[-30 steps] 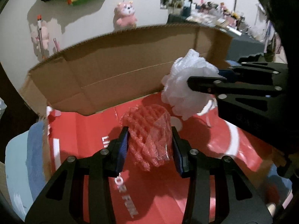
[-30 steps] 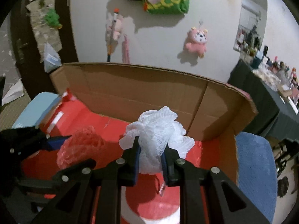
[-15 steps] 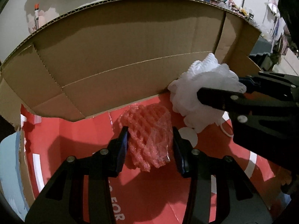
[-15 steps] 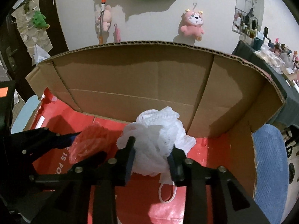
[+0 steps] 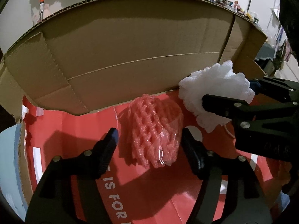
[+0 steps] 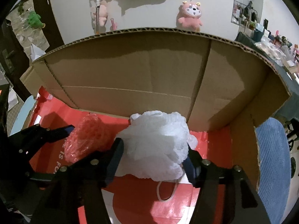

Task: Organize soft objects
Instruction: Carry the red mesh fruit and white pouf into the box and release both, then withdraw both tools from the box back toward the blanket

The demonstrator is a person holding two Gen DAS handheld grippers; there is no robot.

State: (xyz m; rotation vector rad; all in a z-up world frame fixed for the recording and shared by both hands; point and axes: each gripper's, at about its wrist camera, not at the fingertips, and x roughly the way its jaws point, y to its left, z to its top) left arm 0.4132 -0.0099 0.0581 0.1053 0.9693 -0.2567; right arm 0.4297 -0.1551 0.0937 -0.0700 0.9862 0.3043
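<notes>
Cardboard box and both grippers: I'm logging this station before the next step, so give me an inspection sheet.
Surface: red printed floor of the cardboard box.
Job's things: pink foam net and white mesh pouf in the box, side by side.
Clutter: nothing seen.
Grippers: left gripper open around the net; right gripper open around the pouf.
Cables: pouf's white cord loop.
Surroundings: pink plush on the wall; blue cushion at right.
</notes>
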